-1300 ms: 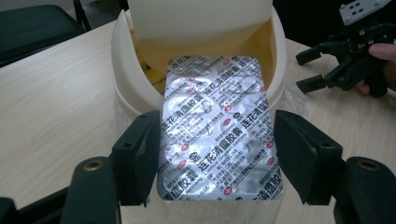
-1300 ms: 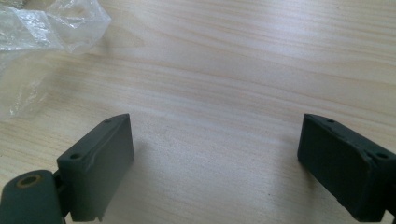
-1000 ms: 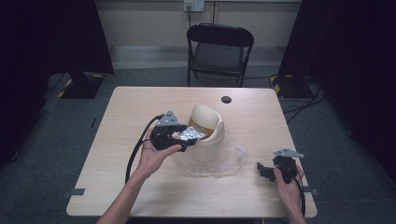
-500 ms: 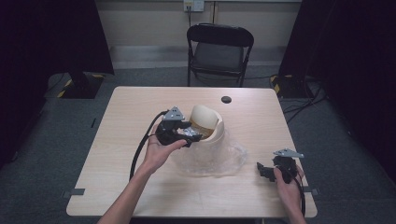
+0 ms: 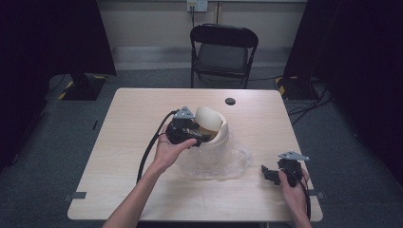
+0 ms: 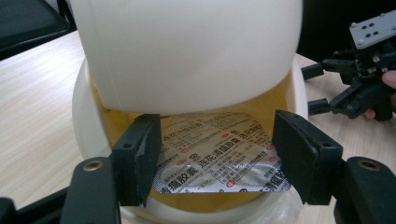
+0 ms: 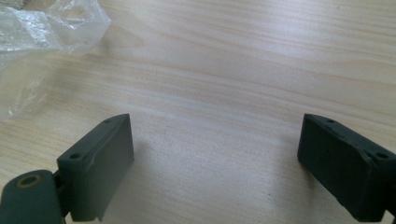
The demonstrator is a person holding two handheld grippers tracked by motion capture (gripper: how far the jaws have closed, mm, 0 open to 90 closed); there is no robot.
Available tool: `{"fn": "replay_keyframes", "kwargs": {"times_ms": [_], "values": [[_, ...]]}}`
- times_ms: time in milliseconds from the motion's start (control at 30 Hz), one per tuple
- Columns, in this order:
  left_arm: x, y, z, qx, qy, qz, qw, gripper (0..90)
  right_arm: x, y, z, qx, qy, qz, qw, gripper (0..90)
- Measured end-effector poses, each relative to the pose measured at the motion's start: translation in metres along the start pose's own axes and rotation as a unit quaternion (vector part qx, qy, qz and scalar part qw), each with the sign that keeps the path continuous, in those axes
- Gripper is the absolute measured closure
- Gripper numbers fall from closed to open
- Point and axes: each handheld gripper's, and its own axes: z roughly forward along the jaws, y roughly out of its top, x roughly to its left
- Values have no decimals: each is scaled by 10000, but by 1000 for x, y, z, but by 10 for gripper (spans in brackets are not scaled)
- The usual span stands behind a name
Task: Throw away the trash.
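- Two grippers are in use; take the white swing-lid bin (image 5: 212, 127) at the table's middle as your landmark.
- Your left gripper (image 6: 217, 158) is at the bin's mouth. Its jaws stand wide apart on either side of the blister pack (image 6: 215, 158), with a gap on each side, so nothing is clamped.
- The blister pack lies part-way inside the bin, under the tilted lid (image 6: 187, 51); its near edge projects past the bin's rim.
- Your right gripper (image 5: 280, 173) rests on the table (image 5: 123, 123), well to the right of the bin, jaws wide and empty.
- A crumpled clear plastic bag (image 5: 218, 159) lies just in front of the bin.
- Judged progress: the pack looks released but not fully in. Remaining, probably: push it clear of the rim and withdraw.
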Motion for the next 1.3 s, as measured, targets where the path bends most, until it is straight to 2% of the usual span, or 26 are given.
{"fn": "replay_keyframes", "kwargs": {"times_ms": [167,367,467,600,767,933,1100,1300], "values": [[2,0,2,-40,-108,-128,9999,340,0,0,0,1,0,0,10000,97],[2,0,1,-46,-132,-143,9998,333,0,0,0,1,1,-1,10000,97],[2,0,-2,-92,-179,-135,9997,288,0,0,0,1,-1,-1,10000,97],[-1,0,-5,-72,-101,-71,9999,247,0,0,0,1,-1,-1,10000,98],[-2,-1,-9,-101,-150,-123,9998,241,0,0,0,1,0,0,10000,97],[-5,-3,-18,-144,-35,-4,9999,228,0,0,0,1,-2,0,10000,98],[0,-8,-27,-205,79,-44,9997,218,0,0,0,0,-3,-1,10000,98],[7,-14,-37,-327,121,-132,9993,197,0,0,0,2,-3,1,10000,98]]}}
